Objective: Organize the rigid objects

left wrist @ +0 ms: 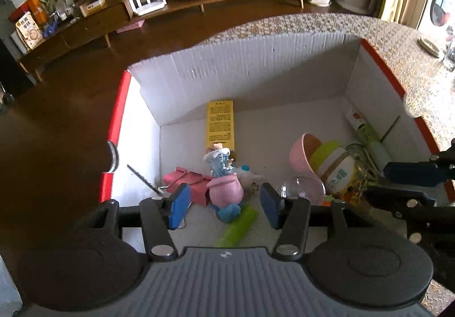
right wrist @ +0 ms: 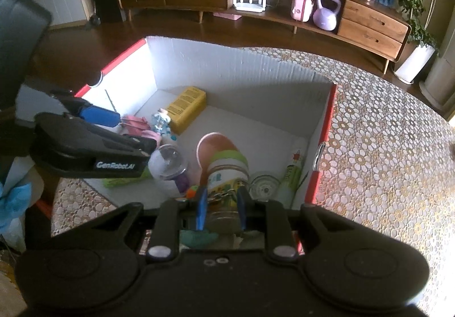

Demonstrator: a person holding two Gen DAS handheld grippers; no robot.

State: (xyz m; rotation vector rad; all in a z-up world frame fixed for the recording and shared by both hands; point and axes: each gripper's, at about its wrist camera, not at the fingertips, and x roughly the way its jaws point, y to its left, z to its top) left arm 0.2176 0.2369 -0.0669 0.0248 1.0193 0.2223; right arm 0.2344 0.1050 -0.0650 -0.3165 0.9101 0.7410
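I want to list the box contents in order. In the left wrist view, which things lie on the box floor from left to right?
Red-pink folded piece → pink and blue figurine → clear dome-shaped thing → jar with the green band → white and green tube by the right wall.

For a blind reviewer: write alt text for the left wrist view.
The open left gripper hovers over a white cardboard box, its blue pads either side of a pink and blue figurine. Behind lies a yellow carton; to the right, a pink bowl and a labelled jar.
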